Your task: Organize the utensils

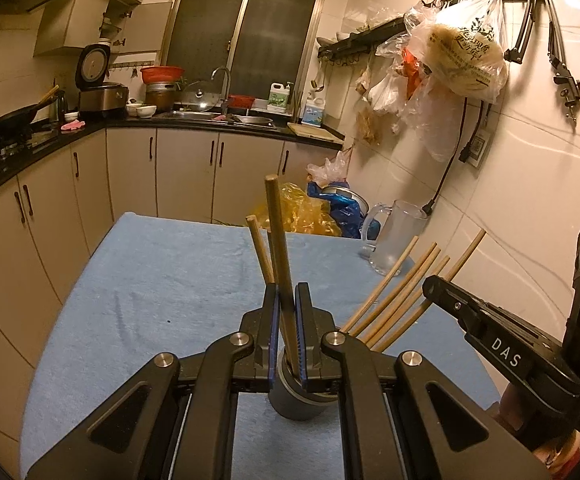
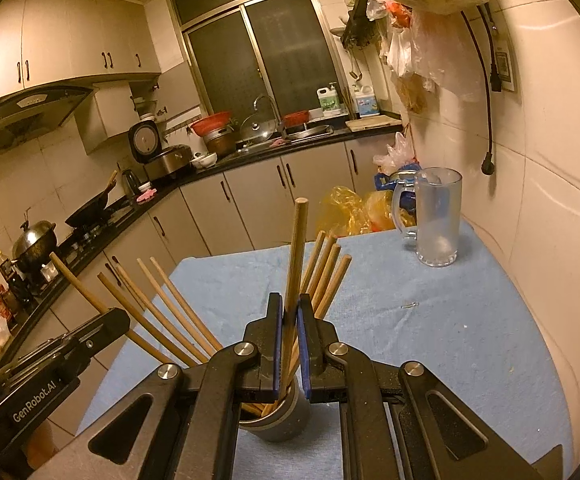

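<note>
While its blue pads pinch one chopstick [image 1: 277, 240] nearly upright, the left gripper [image 1: 285, 304] hangs over a grey cup [image 1: 296, 398] on the blue cloth [image 1: 161, 280]. Beside it, the right gripper [image 2: 290, 316] is clamped on another chopstick [image 2: 297, 248], whose lower end reaches into the same cup. More chopsticks [image 2: 169, 312] fan out of the cup. A glass mug [image 2: 436, 220] stands well apart near the wall.
</note>
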{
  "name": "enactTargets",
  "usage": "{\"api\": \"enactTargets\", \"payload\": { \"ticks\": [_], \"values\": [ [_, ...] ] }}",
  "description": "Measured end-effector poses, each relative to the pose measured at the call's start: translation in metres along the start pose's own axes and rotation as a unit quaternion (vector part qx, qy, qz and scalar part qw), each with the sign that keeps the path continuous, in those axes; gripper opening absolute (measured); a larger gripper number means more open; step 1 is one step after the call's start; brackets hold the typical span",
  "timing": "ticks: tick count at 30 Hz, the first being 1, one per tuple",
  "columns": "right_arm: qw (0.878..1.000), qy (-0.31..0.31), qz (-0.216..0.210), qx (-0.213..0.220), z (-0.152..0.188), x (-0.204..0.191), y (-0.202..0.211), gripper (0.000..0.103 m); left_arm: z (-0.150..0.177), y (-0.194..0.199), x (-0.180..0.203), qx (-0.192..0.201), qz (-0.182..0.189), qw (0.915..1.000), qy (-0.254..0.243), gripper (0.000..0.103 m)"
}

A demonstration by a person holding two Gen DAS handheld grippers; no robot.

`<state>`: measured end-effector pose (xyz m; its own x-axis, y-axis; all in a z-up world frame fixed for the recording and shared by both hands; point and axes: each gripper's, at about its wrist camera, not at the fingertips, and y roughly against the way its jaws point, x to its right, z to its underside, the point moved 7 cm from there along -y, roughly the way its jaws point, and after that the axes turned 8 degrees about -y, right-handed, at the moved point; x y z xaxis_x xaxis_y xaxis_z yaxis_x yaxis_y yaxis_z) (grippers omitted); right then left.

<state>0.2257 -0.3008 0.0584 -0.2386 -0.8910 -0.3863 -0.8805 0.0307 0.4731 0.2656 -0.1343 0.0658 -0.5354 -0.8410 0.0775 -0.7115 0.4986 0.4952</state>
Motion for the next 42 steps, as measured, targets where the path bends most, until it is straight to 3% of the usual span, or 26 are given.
{"api": "enactTargets", "payload": {
  "ticks": [26,31,35,42],
  "values": [
    [1.0,-0.003,-0.005,0.0,0.003,0.006,0.012,0.01,0.01,-0.011,-0.007,-0.018,-0.006,0.9997,0.014,0.008],
    [1.0,-0.008,-0.002,0.0,0.007,0.012,0.022,0.016,0.01,-0.009,-0.006,-0.017,-0.01,0.9997,0.016,0.009],
    [1.0,-0.02,0.0,-0.006,0.013,0.021,0.028,0.021,0.008,-0.004,-0.008,-0.01,-0.018,0.9996,0.018,0.026],
    [0.999,-0.028,0.01,-0.014,0.026,0.033,0.044,0.033,0.009,0.006,-0.009,-0.004,-0.035,0.9992,0.021,0.03]
  ]
}}
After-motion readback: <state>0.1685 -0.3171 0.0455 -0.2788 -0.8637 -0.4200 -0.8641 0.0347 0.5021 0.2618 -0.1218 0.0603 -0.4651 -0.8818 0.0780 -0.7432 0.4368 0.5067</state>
